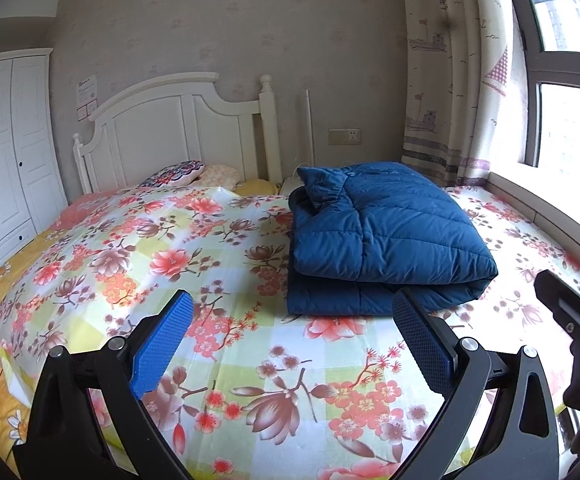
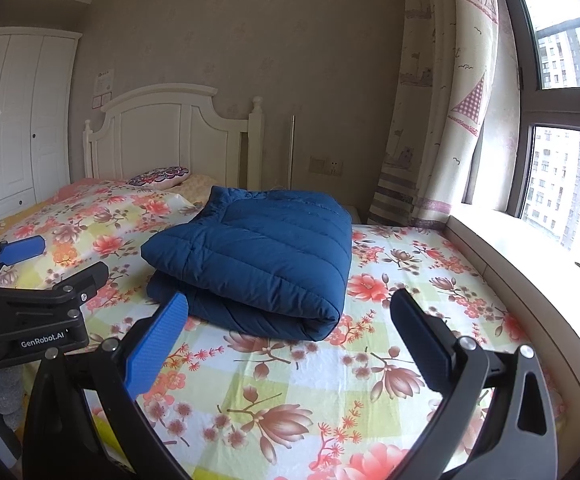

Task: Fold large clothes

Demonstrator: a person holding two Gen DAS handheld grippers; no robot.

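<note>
One floral-printed bed sheet (image 1: 218, 248) spans the bed, and on its window side rests one folded, quilted dark-blue puffer jacket (image 1: 381, 236). Only the right wrist view shows apartment towers (image 2: 557, 60) through the window. The left gripper (image 1: 291, 338) and right gripper (image 2: 290, 342) both gape wide, empty, just short of the jacket.

Only thing I can actually read is "GenRobot.AI" in white on the black left tongs (image 2: 20, 254) body, left of the blue jacket (image 2: 258, 260).
</note>
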